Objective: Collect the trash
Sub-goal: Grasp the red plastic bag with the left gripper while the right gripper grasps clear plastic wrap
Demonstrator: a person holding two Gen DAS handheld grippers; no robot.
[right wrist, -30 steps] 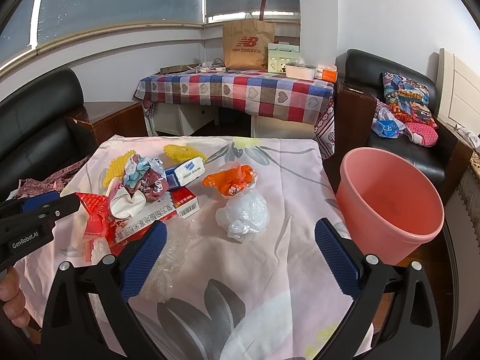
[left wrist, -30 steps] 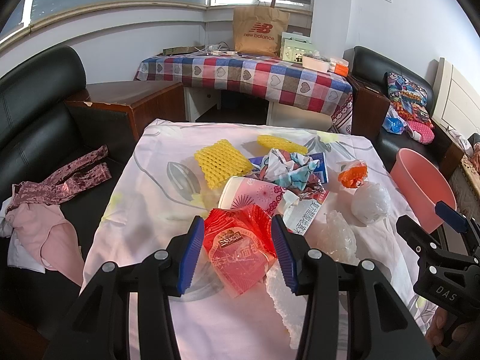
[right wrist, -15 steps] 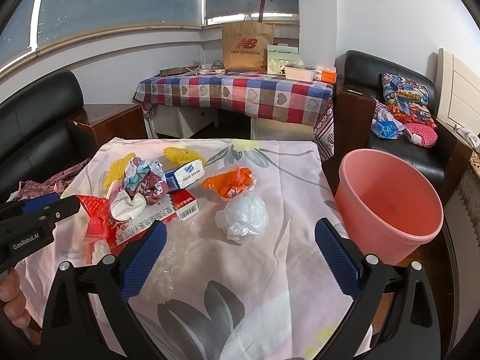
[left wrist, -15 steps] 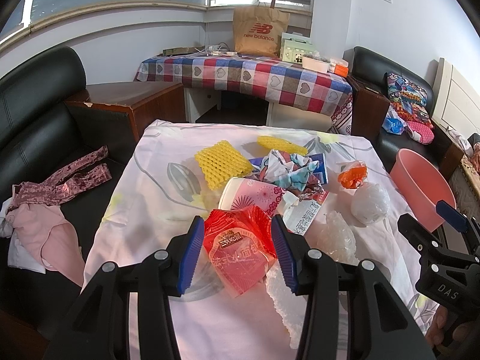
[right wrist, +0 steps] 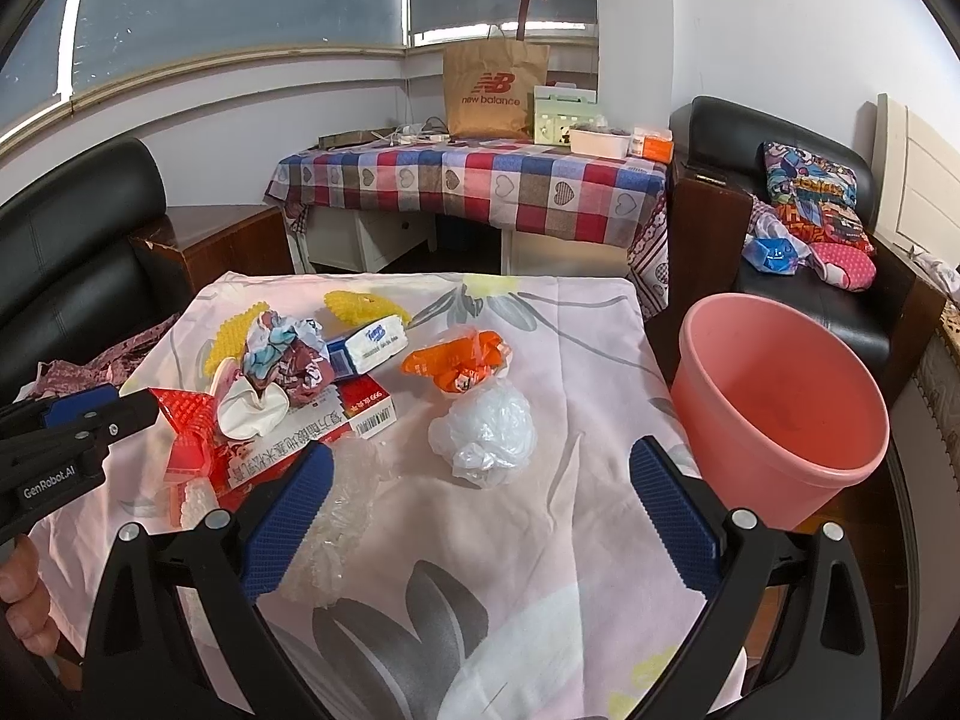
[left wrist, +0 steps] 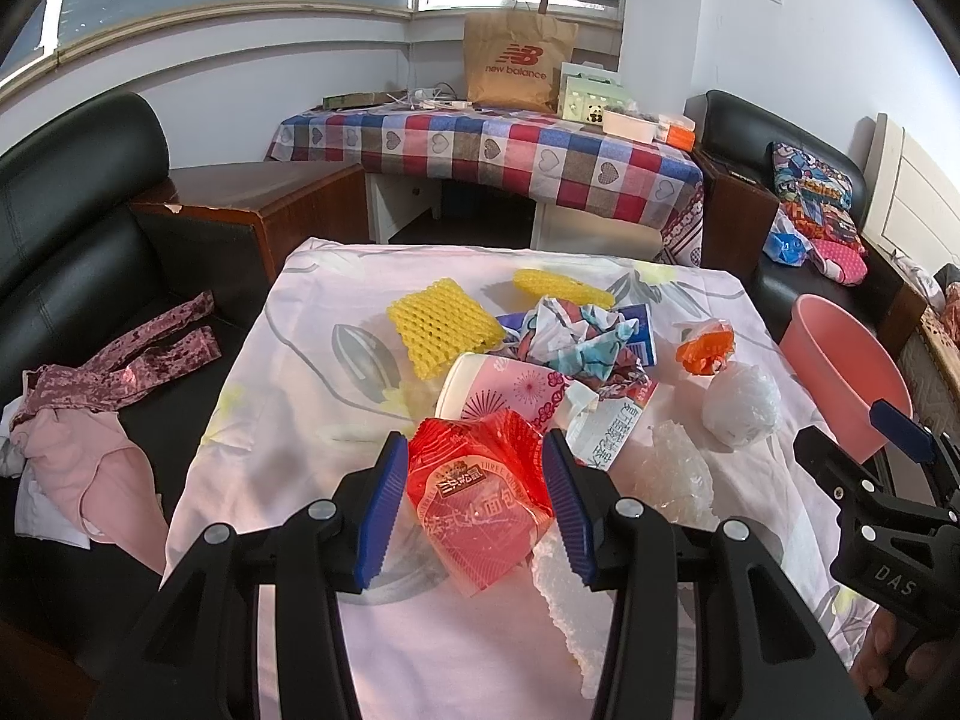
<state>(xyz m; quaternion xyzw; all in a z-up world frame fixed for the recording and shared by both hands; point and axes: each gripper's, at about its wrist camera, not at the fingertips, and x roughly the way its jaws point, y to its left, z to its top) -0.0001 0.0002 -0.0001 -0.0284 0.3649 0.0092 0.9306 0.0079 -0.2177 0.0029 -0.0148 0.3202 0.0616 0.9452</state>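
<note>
Barely begun: bucket (right wrist: 780, 396) at 3 o'clock looked empty, litter all on the desk (right wrist: 540, 540). Left hand-held gripper (left wrist: 474, 504) pinched a red wrapper (left wrist: 480, 504); right hand-held gripper (right wrist: 480, 516) spread wide, holding nothing.

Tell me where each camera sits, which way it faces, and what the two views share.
Left wrist: on the left tool, facing forward across the table; its blue fingers flank the red wrapper; the right tool shows at right.
Right wrist: on the right tool, jaws wide, facing the white plastic bag and pink bucket; the left tool shows at left.
Shared: trash pile, bucket, checkered table behind.
</note>
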